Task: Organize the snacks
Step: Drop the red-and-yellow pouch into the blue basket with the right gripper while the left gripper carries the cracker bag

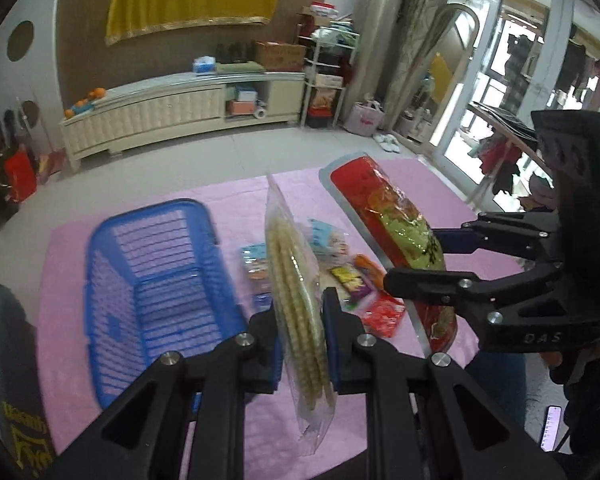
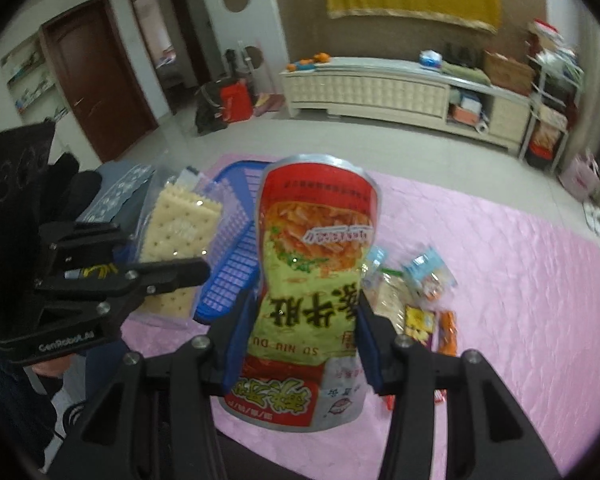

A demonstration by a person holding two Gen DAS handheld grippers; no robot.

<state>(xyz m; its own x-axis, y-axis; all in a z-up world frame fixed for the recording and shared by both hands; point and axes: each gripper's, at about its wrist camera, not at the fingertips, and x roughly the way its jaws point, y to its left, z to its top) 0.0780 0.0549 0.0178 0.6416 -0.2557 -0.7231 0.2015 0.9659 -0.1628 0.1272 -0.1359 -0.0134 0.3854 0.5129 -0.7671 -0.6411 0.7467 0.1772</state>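
Note:
My left gripper [image 1: 302, 344] is shut on a clear bag of crackers [image 1: 296, 300], held edge-on above the pink mat. From the right wrist view the same cracker bag [image 2: 176, 236] shows its flat face, with the left gripper [image 2: 168, 274] around it. My right gripper [image 2: 300, 336] is shut on a red and green snack pouch [image 2: 312, 280], lifted off the mat; in the left wrist view the pouch [image 1: 392, 216] hangs in the right gripper [image 1: 416, 260]. An empty blue basket [image 1: 156, 300] sits on the mat at the left.
Several small snack packets [image 1: 352, 276] lie loose on the pink mat [image 1: 236, 196], right of the basket [image 2: 236, 240]. A white low cabinet [image 1: 180, 108] stands along the far wall. A phone [image 1: 552, 426] lies by the mat's right edge.

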